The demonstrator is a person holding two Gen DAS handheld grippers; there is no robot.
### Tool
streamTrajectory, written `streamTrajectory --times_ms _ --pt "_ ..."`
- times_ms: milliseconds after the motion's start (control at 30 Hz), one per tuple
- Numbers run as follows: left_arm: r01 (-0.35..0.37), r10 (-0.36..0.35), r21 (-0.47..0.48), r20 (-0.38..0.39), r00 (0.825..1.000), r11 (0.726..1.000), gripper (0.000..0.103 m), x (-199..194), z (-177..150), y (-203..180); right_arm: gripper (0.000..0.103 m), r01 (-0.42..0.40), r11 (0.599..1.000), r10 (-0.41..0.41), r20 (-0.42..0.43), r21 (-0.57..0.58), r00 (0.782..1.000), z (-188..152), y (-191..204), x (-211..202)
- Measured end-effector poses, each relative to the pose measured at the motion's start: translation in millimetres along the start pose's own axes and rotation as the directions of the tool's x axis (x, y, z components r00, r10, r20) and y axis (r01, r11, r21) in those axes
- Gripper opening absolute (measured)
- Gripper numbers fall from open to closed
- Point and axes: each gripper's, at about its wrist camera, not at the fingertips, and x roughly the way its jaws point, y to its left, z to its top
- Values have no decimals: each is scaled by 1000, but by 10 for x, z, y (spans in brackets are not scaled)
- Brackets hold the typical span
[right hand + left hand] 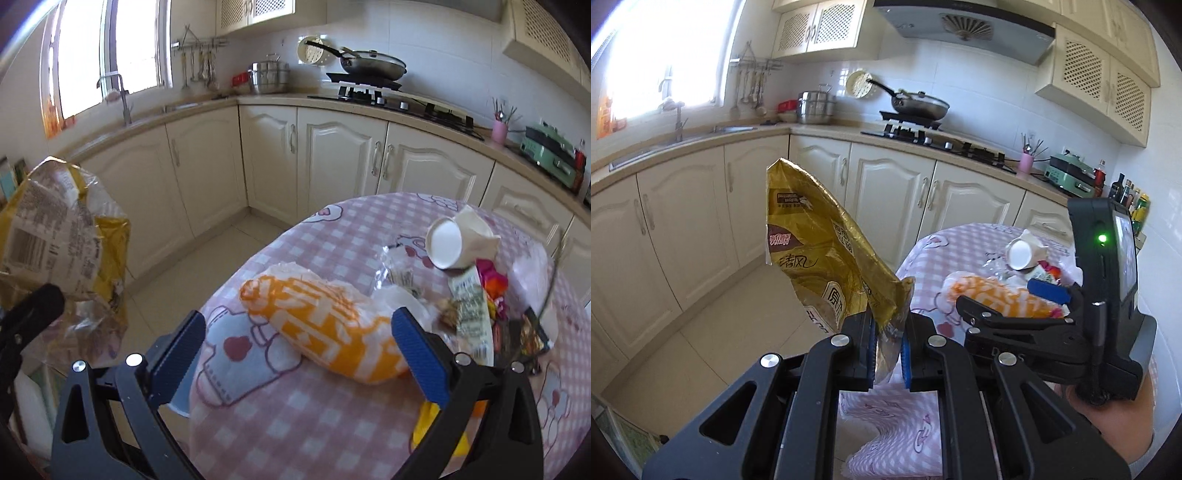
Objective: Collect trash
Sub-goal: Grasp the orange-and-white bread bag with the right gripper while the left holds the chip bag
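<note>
My left gripper [888, 345] is shut on the bottom corner of a crumpled gold plastic wrapper [820, 243], which stands up in the air over the floor beside the table. In the right wrist view the same gold wrapper [66, 236] hangs at the far left. My right gripper [299, 347] stands open just above the pink checked table [332, 424], its blue pads either side of an orange-and-white bag [325, 328] without touching it. Past the bag lie a tipped white cup [454, 240], clear film [399, 273] and several small coloured wrappers [476, 306].
Cream kitchen cabinets [332, 155] run along the back, with a sink under the window and a pan [373, 64] on the hob. Pale tiled floor [713, 332] lies left of the round table. A hand [1108, 413] holds the right gripper.
</note>
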Motion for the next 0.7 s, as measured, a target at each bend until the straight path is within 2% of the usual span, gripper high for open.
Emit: streamTrajectory --times_ms 67,133,167,233,400,500,567,700 --pt "0 0 -4 -18 1000 1000 9 76 -35 79 96 46 998 -47 -21 -36 999 25 48 134" --pt "4 -5 -16 -35 999 1000 9 155 -52 139 58 73 996 -75 -48 -51 996 18 67 257" --pt "10 -11 -22 -41 999 1000 9 185 -73 166 53 86 995 -89 -59 -52 994 19 55 292" --pt "17 -19 -41 -49 999 999 9 228 -88 251 39 65 997 -66 -35 -34 997 45 23 269" --pt "18 -24 -90 -61 998 996 9 260 -121 481 32 10 999 -10 -12 -40 1000 124 161 245" --pt "-1 -6 -115 -63 998 993 9 236 -147 632 32 -99 994 100 22 -35 995 204 372 156" --pt "-19 10 -137 -64 998 990 9 212 -170 760 32 -180 983 182 37 -47 983 263 563 108" --pt "-77 63 -180 -80 995 981 9 189 -230 1073 32 -328 943 328 -16 -56 945 291 997 248"
